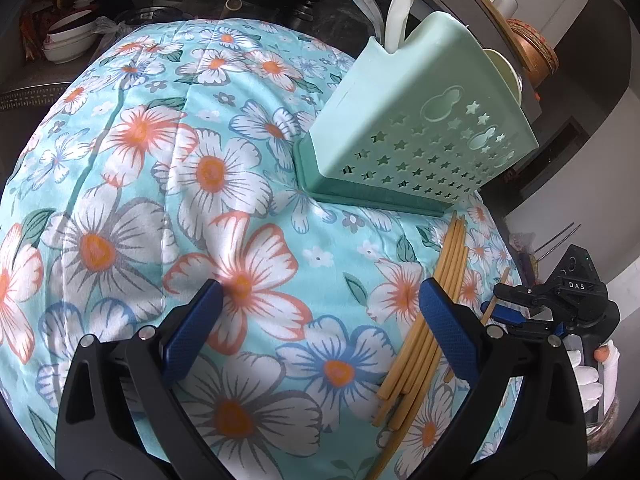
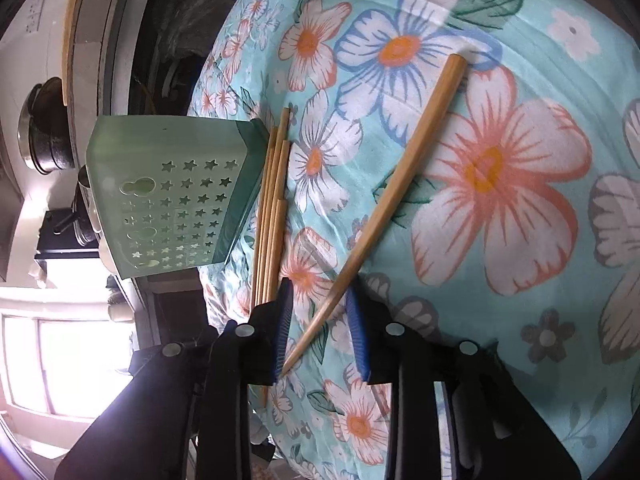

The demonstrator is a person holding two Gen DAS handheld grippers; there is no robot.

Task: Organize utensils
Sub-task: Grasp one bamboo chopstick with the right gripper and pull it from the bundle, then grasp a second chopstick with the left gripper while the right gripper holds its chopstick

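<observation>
- Left gripper (image 1: pixel 320 320): in the left wrist view its blue pads are spread wide over the floral cloth (image 1: pixel 168 184) that covers the bench, with nothing between them. It hangs empty above the print.
- Bundle of chopsticks (image 1: pixel 424 320): these lie on the cloth at about 2 o'clock from the left gripper's centre, passing just under or beside its right pad; I cannot tell whether pad and sticks touch. Their long axis runs from 7 o'clock up to 1 o'clock, the far ends stopping just short of the holder's base.
- Mint-green utensil holder (image 1: pixel 420 128): it stands at 1 o'clock in the left wrist view, star-shaped holes in its wall and a white utensil (image 1: pixel 400 8) poking out of the top.
- Right gripper (image 2: pixel 318 332): its jaws are partly apart. The single chopstick (image 2: pixel 384 204) has its pointed tip lying between them, close to the left pad; neither pad presses on it, so I read it as loose, not gripped.
- That single chopstick runs from the gripper at 6 o'clock away to 1 o'clock across the cloth, its thick end resting on a blue flower.
- The relation that matters: the holder sits at 10 o'clock from the right gripper, well off the stick's own axis. The right hand is the nearer one, so the stick would need re-gripping and swinging toward the holder's mouth, in my judgement.
</observation>
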